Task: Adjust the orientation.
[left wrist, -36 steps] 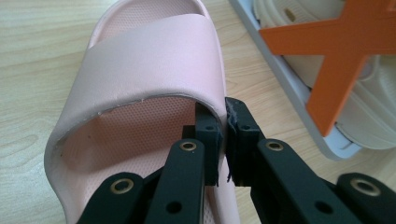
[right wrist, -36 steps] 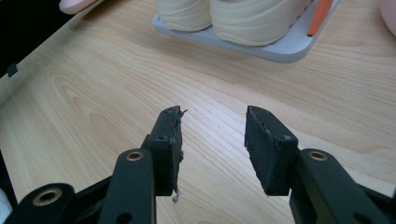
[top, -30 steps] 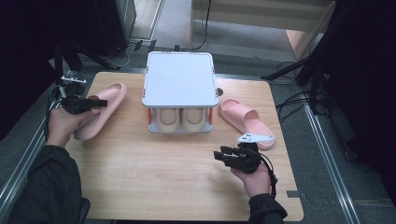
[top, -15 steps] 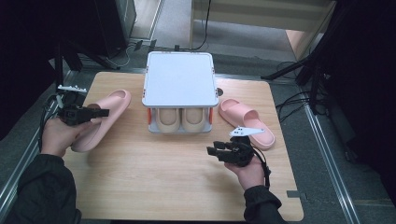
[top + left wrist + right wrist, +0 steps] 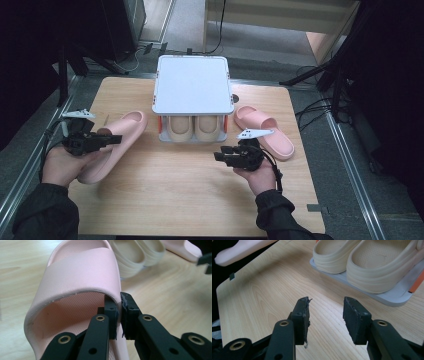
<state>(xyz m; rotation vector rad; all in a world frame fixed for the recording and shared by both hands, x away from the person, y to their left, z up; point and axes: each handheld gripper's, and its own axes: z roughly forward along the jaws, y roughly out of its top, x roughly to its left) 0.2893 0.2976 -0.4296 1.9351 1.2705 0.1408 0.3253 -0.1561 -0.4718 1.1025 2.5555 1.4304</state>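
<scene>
Overhead, a wooden table [image 5: 165, 200] carries a small two-tier shoe rack [image 5: 192, 85] at about twelve o'clock from the table's middle. Its white top shelf is bare; the lower shelf holds a pair of beige clogs [image 5: 192, 127], toes facing the person.

At nine o'clock from the rack lies a pink slide sandal [image 5: 117, 142], angled with its toe towards the rack. The left gripper [image 5: 111, 139] has its jaws pressed together on the sandal's strap, one jaw inside the strap, the other outside, as the left gripper view shows [image 5: 82, 272]. Whether the sandal is lifted or resting on the wood cannot be told.

At three o'clock from the rack, the matching second pink sandal [image 5: 265, 131] rests flat on the table, untouched. The right gripper [image 5: 220, 156] hovers at five o'clock from the rack, just beside that sandal, jaws spread and holding nothing.

Judging by this, the work is at an early stage: one pink sandal is gripped, neither sits on the rack, and the top shelf awaits both.
</scene>
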